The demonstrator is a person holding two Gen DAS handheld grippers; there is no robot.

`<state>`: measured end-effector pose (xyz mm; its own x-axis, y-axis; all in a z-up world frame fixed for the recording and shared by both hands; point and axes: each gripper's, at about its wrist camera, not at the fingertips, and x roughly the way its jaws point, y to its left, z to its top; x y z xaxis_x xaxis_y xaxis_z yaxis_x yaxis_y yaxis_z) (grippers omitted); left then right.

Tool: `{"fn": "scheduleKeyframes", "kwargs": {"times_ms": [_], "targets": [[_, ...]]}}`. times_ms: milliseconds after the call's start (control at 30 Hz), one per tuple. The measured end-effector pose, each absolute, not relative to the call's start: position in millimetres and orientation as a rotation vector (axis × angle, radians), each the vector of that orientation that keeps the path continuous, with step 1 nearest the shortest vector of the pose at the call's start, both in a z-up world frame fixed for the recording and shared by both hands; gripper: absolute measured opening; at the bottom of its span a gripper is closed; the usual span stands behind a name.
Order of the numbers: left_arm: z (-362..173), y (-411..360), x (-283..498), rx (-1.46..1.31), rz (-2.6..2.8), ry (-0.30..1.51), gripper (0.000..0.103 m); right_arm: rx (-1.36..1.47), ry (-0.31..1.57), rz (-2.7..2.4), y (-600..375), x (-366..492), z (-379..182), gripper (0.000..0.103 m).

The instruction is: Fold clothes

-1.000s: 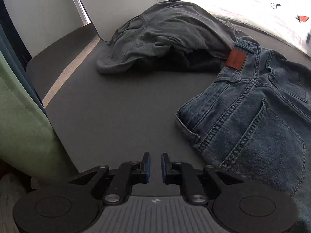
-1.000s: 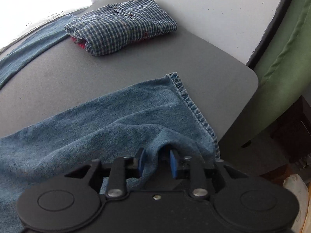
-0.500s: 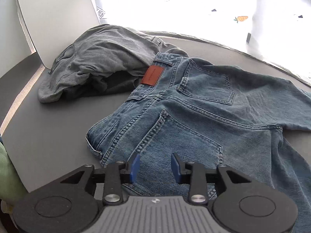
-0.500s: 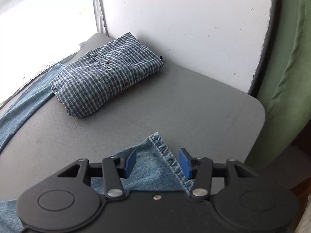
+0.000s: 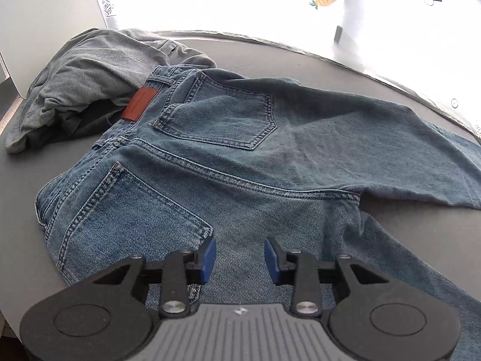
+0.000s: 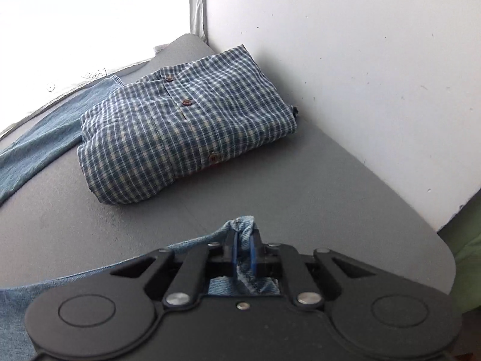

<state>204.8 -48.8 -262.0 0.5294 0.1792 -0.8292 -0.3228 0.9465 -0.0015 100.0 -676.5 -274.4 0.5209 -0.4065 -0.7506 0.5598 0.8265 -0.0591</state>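
Observation:
Blue jeans lie back side up on the grey table, legs spread out to the right. My left gripper hovers over the seat just below the near back pocket; it is open, with denim under it and nothing pinched. In the right wrist view my right gripper is closing its jaws, and the pads press on the bunched hem corner of a jeans leg. The other leg runs along the far left.
A crumpled grey garment lies behind the waistband at the far left. A folded blue plaid shirt sits near the white wall. The table's rounded corner is close on the right, with green fabric beyond.
My left gripper has swept right from bare table to over the jeans' seat and opened wider. My right gripper has slid to the hem corner and closed on it.

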Motion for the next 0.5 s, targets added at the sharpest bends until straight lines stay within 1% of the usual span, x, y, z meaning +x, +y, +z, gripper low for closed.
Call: {"fn": "scheduleKeyframes", "kwargs": {"times_ms": [100, 133, 200, 233, 267, 333, 367, 433, 500], "targets": [[-263.2, -51.4, 203.5, -0.147, 0.316, 0.975, 0.038, 0.063, 0.887, -0.566, -675.1, 133.0, -286.7, 0.011], [-263.6, -50.5, 202.0, -0.144, 0.321, 0.984, 0.038, 0.011, 0.932, -0.571, -673.8, 143.2, -298.3, 0.018], [-263.3, -48.0, 198.3, -0.132, 0.332, 0.993, 0.039, -0.066, 1.013, -0.597, -667.7, 156.7, -318.0, 0.023], [-262.7, -46.5, 196.1, -0.123, 0.338, 0.996, 0.039, -0.086, 1.019, -0.614, -662.7, 158.1, -320.7, 0.025], [-261.8, -44.6, 193.5, -0.114, 0.345, 0.997, 0.041, -0.106, 1.011, -0.631, -656.0, 158.0, -320.5, 0.028], [-257.4, -36.1, 185.3, -0.092, 0.367, 0.985, 0.046, -0.153, 0.933, -0.661, -634.3, 152.0, -308.8, 0.049], [-255.4, -30.8, 182.5, -0.094, 0.376, 0.982, 0.049, -0.196, 0.879, -0.673, -618.1, 148.0, -301.5, 0.052], [-251.2, -15.7, 175.7, -0.110, 0.404, 0.977, 0.050, -0.233, 0.813, -0.658, -589.7, 141.9, -292.1, 0.056], [-248.9, -0.8, 171.0, -0.121, 0.432, 0.975, 0.050, -0.214, 0.817, -0.592, -560.6, 140.3, -293.5, 0.058]]}}
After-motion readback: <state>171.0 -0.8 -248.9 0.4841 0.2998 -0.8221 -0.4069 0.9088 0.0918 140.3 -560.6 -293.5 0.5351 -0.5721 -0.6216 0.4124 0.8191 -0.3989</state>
